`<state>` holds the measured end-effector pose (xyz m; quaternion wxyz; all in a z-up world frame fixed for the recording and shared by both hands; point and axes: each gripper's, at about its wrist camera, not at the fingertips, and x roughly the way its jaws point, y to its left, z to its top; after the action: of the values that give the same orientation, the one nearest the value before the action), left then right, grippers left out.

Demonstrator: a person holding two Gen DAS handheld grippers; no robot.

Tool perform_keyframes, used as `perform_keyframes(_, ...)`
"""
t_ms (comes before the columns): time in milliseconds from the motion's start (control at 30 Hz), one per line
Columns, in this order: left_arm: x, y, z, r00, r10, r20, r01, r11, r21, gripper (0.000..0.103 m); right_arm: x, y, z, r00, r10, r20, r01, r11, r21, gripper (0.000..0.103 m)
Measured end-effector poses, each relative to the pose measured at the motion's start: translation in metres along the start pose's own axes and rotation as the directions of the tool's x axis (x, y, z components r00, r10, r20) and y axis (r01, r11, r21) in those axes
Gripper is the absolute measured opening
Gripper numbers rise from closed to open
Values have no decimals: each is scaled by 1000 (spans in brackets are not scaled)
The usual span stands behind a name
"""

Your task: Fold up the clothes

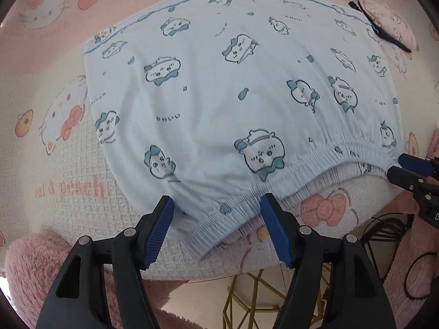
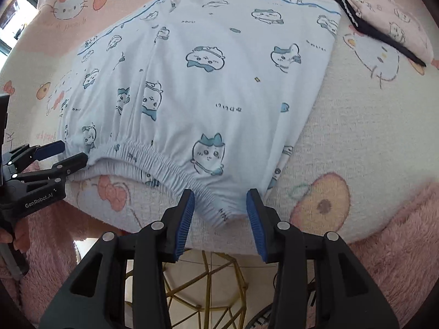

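The shorts (image 1: 219,96) lie flat on a round table covered with a pink and cream cloth (image 1: 49,54) printed with cartoon cats, bows and peaches. A fluffy pink rug (image 2: 397,233) shows beyond the table's near edge, and below that edge a gold wire stand (image 2: 203,288) rises from a pale tiled floor. Some black cables (image 1: 389,235) trail on the rug to the right.

No boxes or baskets are in sight. The only other thing on the table is a small folded pink garment (image 2: 389,27) with dark trim, resting at the far right, just beside the shorts' hem corner.

The shorts are pale blue with blue cartoon figures. Their gathered elastic waistband (image 1: 288,175) runs along the near edge of the table, and the two legs point away, ending in hems edged with a thin blue line (image 1: 153,19). The long side of the garment runs left to right, along the waistband.

The left gripper (image 1: 216,205) hangs over the left part of the waistband with its blue pads (image 1: 162,227) spread wide, the band passing between them but not pinched. The right gripper (image 2: 221,200) stands over the right end of the waistband, its pads (image 2: 185,222) set narrower and either side of the bunched fabric; I see a gap on each side, so nothing is gripped.
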<state>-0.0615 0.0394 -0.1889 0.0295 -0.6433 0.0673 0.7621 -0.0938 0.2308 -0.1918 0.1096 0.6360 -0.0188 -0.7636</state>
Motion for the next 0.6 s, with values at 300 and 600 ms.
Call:
perform_keyframes(300, -36, 32, -28, 977, -152, 147, 176, 969, -171, 69, -30, -16, -7, 989, 90, 118, -102, 990, 97, 46)
perform_keyframes(600, 10, 76, -8, 999, -47, -19, 40, 959, -281, 69, -17, -50, -13, 995, 79, 65, -93, 964, 248, 46)
